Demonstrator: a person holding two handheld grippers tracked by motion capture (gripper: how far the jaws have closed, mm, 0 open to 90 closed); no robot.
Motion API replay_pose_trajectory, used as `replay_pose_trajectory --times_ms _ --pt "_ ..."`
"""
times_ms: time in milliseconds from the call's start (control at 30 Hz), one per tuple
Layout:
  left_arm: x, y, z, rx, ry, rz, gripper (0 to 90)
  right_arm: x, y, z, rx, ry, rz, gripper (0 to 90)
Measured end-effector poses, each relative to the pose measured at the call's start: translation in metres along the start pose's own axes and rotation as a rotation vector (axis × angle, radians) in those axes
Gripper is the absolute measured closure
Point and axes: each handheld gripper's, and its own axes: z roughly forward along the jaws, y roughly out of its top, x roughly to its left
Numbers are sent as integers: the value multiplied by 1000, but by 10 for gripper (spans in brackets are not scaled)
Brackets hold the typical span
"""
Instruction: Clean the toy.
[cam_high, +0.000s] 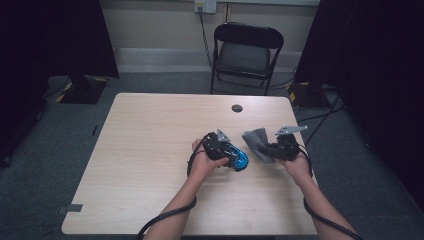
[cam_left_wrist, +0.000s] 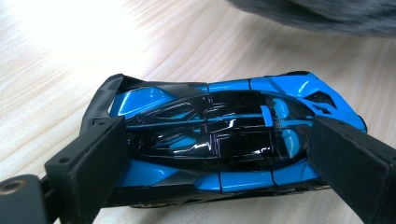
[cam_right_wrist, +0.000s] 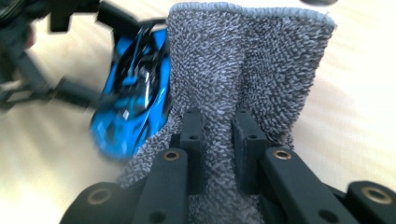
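Note:
A glossy blue and black toy car (cam_left_wrist: 219, 140) rests on the light wooden table (cam_high: 150, 150). My left gripper (cam_high: 231, 157) is shut on it, one pad at each end of the body. In the high view the blue toy car (cam_high: 240, 160) sits just right of the table's middle. My right gripper (cam_high: 267, 149) is shut on a grey terry cloth (cam_high: 257, 142), pinching a fold of it. From the right gripper view the grey cloth (cam_right_wrist: 247, 65) stands up past the fingertips, and the toy car (cam_right_wrist: 133, 102) lies close on its left side, touching or nearly touching it.
A small dark round disc (cam_high: 237, 108) lies near the table's far edge. A black folding chair (cam_high: 246, 52) stands beyond the table. Cables trail from both grippers off the near edge. Dark curtains hang at both sides.

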Motion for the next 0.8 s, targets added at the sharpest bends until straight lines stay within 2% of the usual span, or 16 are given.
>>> replay_pose_trajectory --times_ms 167,267,367,467,633,700,800 --pt "-1 1 0 4 3 2 54 2 20 25 13 -24 -19 770" --pt "-1 -1 0 -3 3 2 54 4 27 39 16 -22 -27 768" --pt "-1 -1 0 -6 3 2 55 7 33 56 51 -37 -87 768" --pt "-1 -1 0 -7 4 1 55 8 36 70 80 -35 -121 768" --pt "0 -1 0 -5 2 4 55 11 38 87 119 -17 -147 767" --pt "0 -2 0 -14 4 1 55 11 37 92 136 -12 -157 768" --pt "0 -2 0 -16 4 2 55 10 36 93 127 -7 -155 770"
